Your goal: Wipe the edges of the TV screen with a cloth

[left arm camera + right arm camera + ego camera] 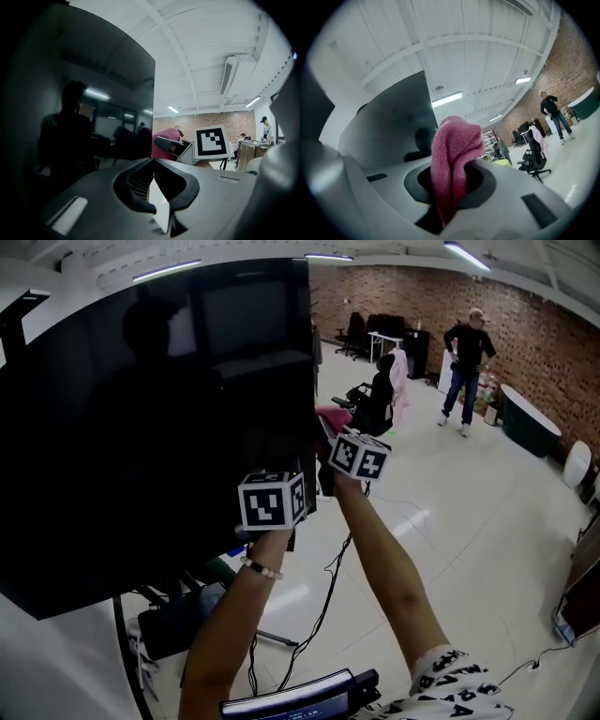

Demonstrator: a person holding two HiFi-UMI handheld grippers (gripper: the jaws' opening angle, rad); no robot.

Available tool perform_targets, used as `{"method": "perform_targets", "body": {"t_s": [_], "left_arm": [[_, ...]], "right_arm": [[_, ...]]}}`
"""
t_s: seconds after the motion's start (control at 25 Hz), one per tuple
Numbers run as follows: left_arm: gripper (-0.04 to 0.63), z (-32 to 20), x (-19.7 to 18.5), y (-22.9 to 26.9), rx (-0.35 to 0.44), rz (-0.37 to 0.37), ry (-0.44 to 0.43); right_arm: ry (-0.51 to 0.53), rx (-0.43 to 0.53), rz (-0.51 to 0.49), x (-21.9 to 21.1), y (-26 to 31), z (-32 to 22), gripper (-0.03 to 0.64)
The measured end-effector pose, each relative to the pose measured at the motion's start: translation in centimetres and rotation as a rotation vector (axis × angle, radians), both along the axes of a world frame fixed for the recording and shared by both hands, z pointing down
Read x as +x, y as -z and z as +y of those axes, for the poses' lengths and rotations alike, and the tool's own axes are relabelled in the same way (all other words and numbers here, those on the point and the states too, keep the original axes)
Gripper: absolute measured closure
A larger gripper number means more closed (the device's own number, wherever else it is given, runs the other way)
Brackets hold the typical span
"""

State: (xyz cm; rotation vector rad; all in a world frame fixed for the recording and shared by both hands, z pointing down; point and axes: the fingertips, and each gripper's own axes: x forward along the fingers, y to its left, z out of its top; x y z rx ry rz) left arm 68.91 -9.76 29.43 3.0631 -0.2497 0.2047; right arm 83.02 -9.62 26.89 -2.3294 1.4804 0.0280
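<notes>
By the glossy TV screen (141,427), right tongs (452,187) pinch knitted cloth (454,145).

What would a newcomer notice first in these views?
The big dark TV fills the left half of the head view and mirrors the room. Next comes the pink cloth, clamped in the right gripper and held up at the TV's right edge, with the left gripper shut and empty beside it. Far off, a person stands by the brick wall.
</notes>
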Motion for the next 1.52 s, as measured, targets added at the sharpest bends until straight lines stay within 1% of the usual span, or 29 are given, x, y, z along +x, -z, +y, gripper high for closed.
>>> {"method": "perform_targets", "body": {"t_s": [0.2, 0.32, 0.4, 0.52, 0.6, 0.76, 0.88, 0.96, 1.04, 1.16, 1.28, 1.52], "left_arm": [[0.595, 0.4, 0.7, 2.8, 0.023, 0.012, -0.006], [0.595, 0.1, 1.3, 4.9, 0.038, 0.027, -0.004], [0.595, -0.1, 1.6, 6.3, 0.051, 0.039, -0.002], [0.595, -0.1, 1.7, 8.3, 0.06, 0.056, -0.001], [0.595, -0.1, 1.6, 9.3, 0.071, 0.069, 0.001], [0.595, 0.4, 1.1, 10.3, 0.09, 0.083, 0.004], [0.595, 0.4, 1.0, 10.7, 0.114, 0.099, 0.016], [0.595, 0.4, 1.2, 10.7, 0.11, 0.095, 0.016], [0.595, 0.4, 1.3, 10.6, 0.106, 0.091, 0.013], [0.595, 0.1, 1.4, 10.8, 0.103, 0.095, 0.012], [0.595, -0.3, 1.3, 10.8, 0.101, 0.089, 0.013], [0.595, -0.6, 0.6, 11.3, 0.11, 0.103, 0.001]], "right_arm": [[0.029, 0.071, 0.057, -0.8, 6.8, 0.8, 0.555], [0.03, 0.09, 0.095, -0.8, 10.8, 1.0, 0.555], [0.0, 0.077, 0.148, -1.0, 13.0, 1.1, 0.555], [-0.084, 0.027, 0.284, -1.6, 16.0, 1.0, 0.555], [-0.107, 0.014, 0.338, -1.9, 17.7, 0.9, 0.555], [-0.065, 0.035, 0.339, -1.7, 20.5, 1.1, 0.555], [-0.111, -0.008, 0.406, -1.6, 22.7, 0.8, 0.555], [-0.144, -0.036, 0.456, -1.8, 24.3, 0.3, 0.555], [-0.167, -0.04, 0.485, -1.8, 25.7, 0.0, 0.555], [-0.188, -0.021, 0.495, -1.6, 27.5, 0.1, 0.555], [-0.185, 0.008, 0.497, -1.5, 29.5, 0.1, 0.555], [-0.179, 0.052, 0.52, -2.1, 34.7, 0.8, 0.555]]}}
